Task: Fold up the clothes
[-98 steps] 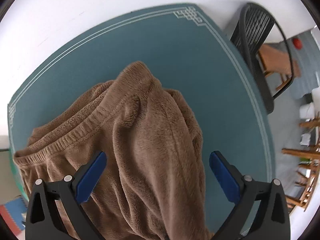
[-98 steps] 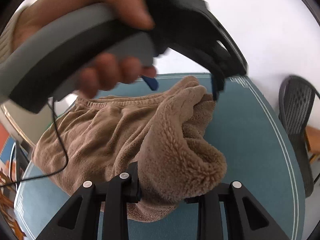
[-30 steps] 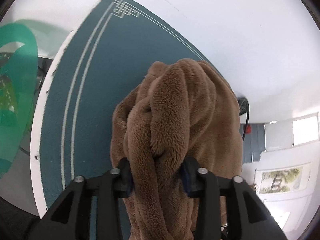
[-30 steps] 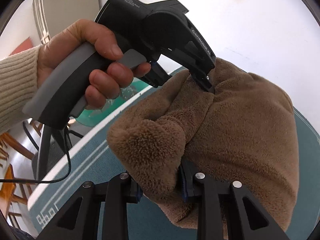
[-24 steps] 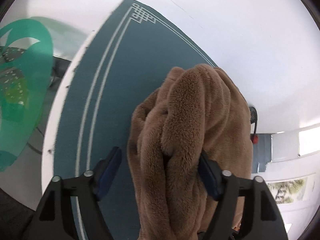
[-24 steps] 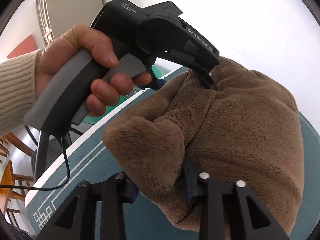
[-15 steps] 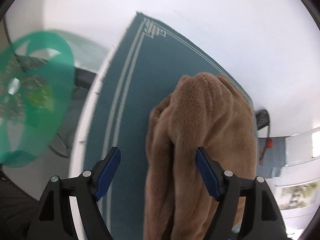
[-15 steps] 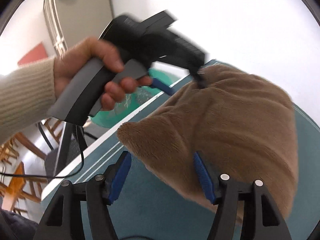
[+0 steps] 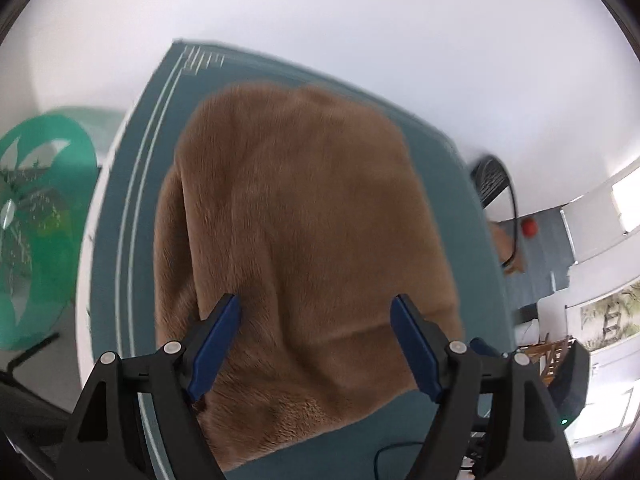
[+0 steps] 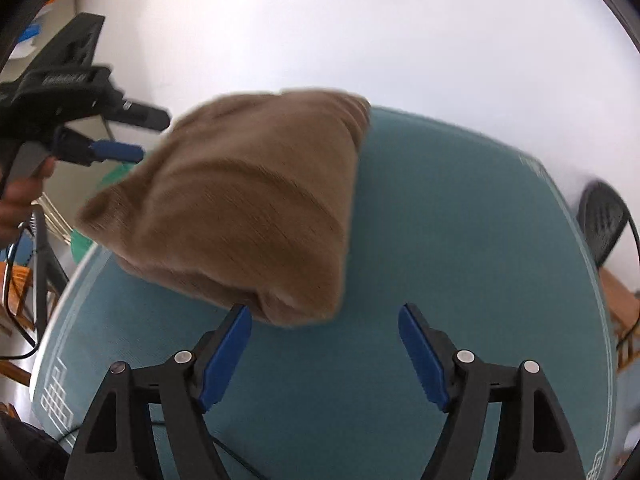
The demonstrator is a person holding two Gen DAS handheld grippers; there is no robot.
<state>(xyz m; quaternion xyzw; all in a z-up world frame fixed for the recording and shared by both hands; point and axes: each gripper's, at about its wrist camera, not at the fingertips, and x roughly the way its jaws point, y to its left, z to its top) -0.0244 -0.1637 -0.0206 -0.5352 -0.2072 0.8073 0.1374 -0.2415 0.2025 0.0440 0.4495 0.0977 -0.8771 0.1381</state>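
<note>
A brown fleece garment (image 9: 304,240) lies folded in a thick bundle on the teal mat (image 9: 120,208). In the left wrist view my left gripper (image 9: 316,336) hovers open over its near part, blue pads wide apart with nothing between them. In the right wrist view the garment (image 10: 248,204) sits ahead and to the left of my right gripper (image 10: 324,340), which is open and empty just short of the bundle's near corner. The left gripper (image 10: 132,132) shows there at the far left, open, held by a hand (image 10: 20,196).
The teal mat (image 10: 460,240) has white border lines and covers a white table. A green round object (image 9: 40,232) stands off the table's left side. A black mesh chair (image 10: 604,220) is beyond the right edge. A black cable (image 10: 24,340) trails at the left.
Both grippers were shut on the garment one second ago. They opened, let it drop onto the mat and drew back; the bundle now lies free and flatter.
</note>
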